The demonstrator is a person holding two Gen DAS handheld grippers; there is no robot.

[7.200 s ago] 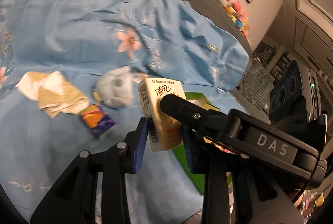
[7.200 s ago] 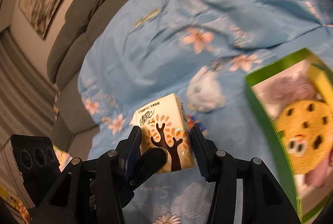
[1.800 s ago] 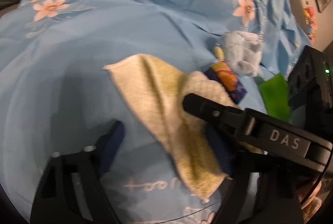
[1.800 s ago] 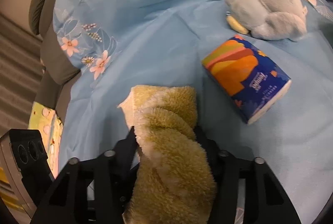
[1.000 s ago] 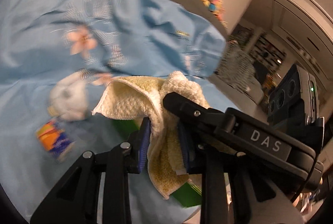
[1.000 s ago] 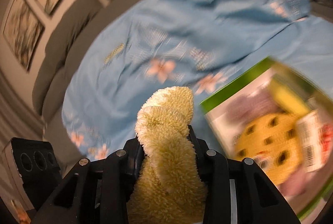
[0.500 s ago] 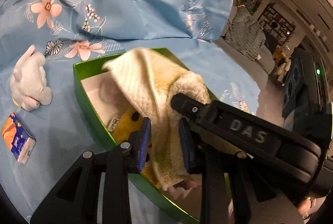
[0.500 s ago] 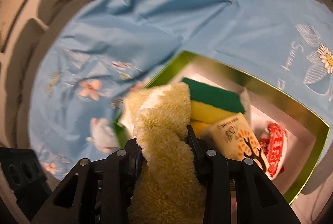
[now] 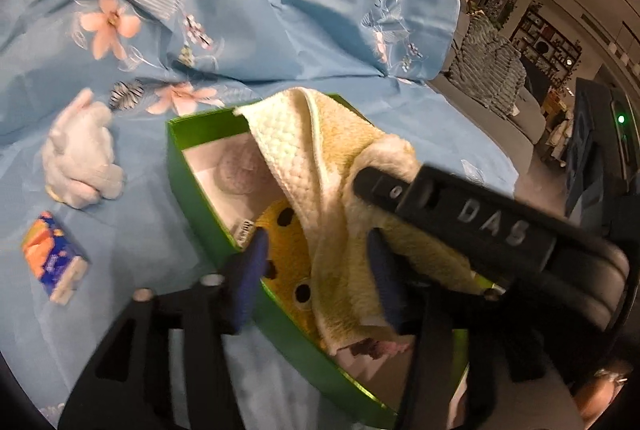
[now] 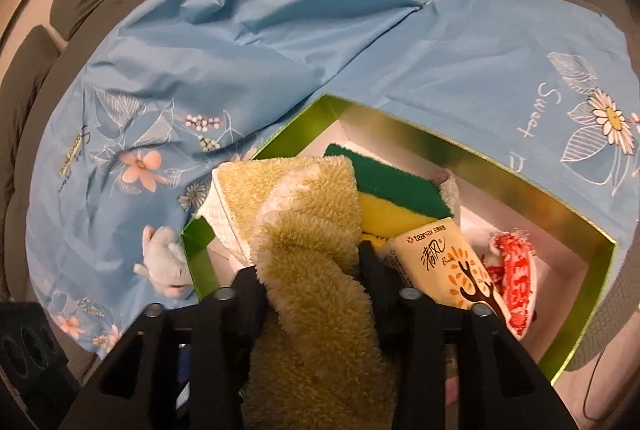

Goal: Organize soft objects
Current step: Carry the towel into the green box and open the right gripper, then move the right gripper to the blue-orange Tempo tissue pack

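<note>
My right claw (image 10: 310, 266) pinches the yellow towel (image 10: 312, 230) over the green box (image 10: 580, 230), while my left claw (image 9: 316, 262) stands spread around it.

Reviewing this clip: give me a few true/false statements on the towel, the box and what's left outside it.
1. The yellow towel hangs over the green box. True.
2. The left gripper is clamped tight on the towel. False: its jaws stand apart around it.
3. The pale plush toy lies inside the box. False: it lies on the blue sheet, beside the box.
4. The green-and-yellow sponge is in the box. True.
5. The blue-and-orange tissue pack lies outside the box. True.
</note>
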